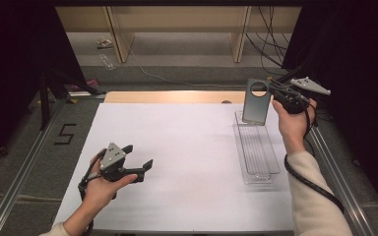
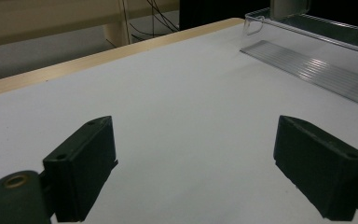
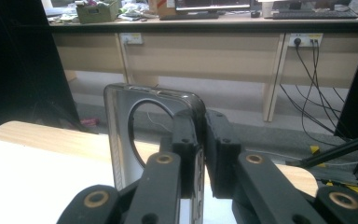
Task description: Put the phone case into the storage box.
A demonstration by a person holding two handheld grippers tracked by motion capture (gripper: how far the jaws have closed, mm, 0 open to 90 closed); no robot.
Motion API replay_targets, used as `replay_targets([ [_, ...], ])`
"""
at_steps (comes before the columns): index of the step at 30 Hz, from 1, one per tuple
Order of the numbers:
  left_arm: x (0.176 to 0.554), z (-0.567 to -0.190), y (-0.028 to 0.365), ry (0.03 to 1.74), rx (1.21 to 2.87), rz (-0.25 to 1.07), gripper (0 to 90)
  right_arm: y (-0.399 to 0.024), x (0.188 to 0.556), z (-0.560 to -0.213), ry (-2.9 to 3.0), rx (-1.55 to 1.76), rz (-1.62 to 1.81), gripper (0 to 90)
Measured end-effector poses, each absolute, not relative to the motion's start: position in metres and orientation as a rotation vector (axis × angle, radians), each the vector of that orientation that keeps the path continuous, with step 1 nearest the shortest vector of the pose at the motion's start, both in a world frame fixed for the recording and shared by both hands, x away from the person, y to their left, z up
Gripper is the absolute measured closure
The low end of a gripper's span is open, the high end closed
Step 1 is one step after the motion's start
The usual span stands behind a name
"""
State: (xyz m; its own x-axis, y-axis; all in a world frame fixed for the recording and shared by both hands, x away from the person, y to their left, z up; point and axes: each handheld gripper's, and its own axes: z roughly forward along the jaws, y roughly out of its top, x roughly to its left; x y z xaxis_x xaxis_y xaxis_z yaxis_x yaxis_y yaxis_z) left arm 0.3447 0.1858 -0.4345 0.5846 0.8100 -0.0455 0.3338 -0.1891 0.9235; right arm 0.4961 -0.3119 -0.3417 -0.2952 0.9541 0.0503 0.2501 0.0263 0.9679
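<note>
Clear tray [image 1: 256, 147] lies below the claw-held phone case [image 1: 256, 102].

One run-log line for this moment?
right gripper: shut on phone case, above clear tray | left gripper: open, over table

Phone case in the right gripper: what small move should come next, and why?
Probably lower it into the clear tray. The right gripper is shut on the phone case, holding it upright over the tray's far end, and the tray holds nothing. The left gripper rests open, away from it.

grey phone case [image 1: 255, 103] (clear ribbed tray [image 1: 256, 152])
</note>
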Motion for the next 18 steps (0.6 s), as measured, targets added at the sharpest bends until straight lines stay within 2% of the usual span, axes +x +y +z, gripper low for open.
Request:
replay_targets([
  [18,0.345,-0.435,0.186,0.944,1.769,0.568,12.3,-0.309,0.507,-0.35,1.646,1.272,1.274,83.7],
])
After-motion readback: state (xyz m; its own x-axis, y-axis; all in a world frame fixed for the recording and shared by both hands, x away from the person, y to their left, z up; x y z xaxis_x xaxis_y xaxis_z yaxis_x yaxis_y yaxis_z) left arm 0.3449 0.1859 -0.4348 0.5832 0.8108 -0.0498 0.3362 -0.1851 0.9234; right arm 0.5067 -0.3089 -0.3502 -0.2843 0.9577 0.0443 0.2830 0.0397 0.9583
